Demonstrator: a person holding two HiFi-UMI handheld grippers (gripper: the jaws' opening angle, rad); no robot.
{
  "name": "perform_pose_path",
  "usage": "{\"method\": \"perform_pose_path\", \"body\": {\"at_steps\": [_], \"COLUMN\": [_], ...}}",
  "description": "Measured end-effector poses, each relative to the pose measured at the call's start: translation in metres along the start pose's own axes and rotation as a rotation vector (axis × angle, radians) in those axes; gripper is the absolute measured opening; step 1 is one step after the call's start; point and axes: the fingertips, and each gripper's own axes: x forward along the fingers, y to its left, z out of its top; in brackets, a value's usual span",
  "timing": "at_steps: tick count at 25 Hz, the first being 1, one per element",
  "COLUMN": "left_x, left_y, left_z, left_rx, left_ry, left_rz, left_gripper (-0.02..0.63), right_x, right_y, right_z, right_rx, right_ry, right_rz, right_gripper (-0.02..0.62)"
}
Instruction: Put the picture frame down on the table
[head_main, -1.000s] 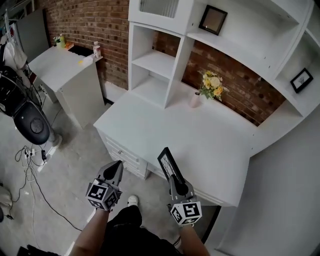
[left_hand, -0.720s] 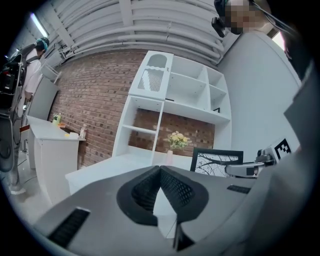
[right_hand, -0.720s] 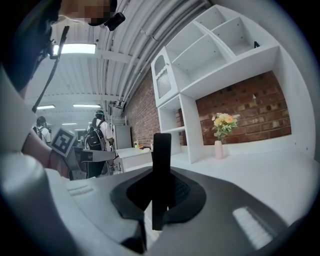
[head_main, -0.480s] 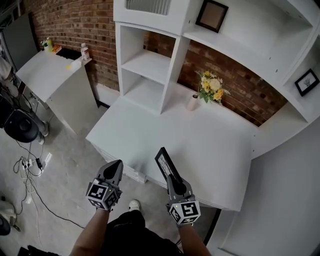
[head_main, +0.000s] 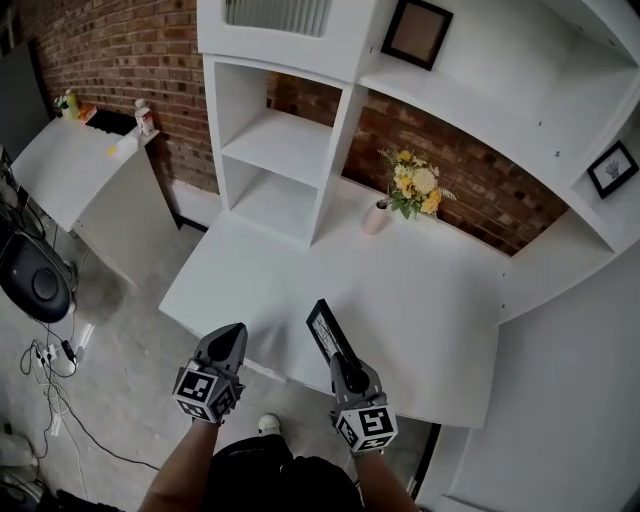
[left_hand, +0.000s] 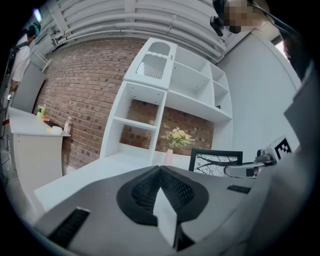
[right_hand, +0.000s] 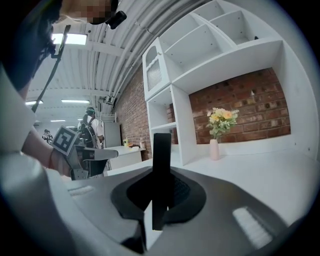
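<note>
Right hand-held gripper (head_main: 341, 356) pinching the picture frame (head_main: 324, 327), left hand-held gripper (head_main: 231, 336) closed, empty. Best carry toward twelve o'clock, lower gently onto bench (head_main: 430, 300).

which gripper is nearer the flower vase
Right. The right gripper, holding the picture frame, is over the table's near edge; the left gripper is further left of the vase.

I see a red brick wall (head_main: 120, 50) across the top, a white shelf unit (head_main: 290, 150) against it, the white table (head_main: 430, 300) at centre, and grey floor (head_main: 130, 340) with cables (head_main: 48, 352) lower left.
</note>
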Motion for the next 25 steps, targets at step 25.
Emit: {"method": "perform_pose_path", "body": {"at_steps": [25], "left_x": [0.082], "left_y": [0.014], "left_z": [-0.003], "left_rx": [-0.007], "left_ry": [0.047], "left_rz": [0.019], "left_gripper": [-0.006], "right_x": [0.09], "right_y": [-0.037], "right_z": [-0.043], "right_rx": [0.052], "right_ry": [0.135], "right_rz": [0.078], "right_gripper": [0.02]}}
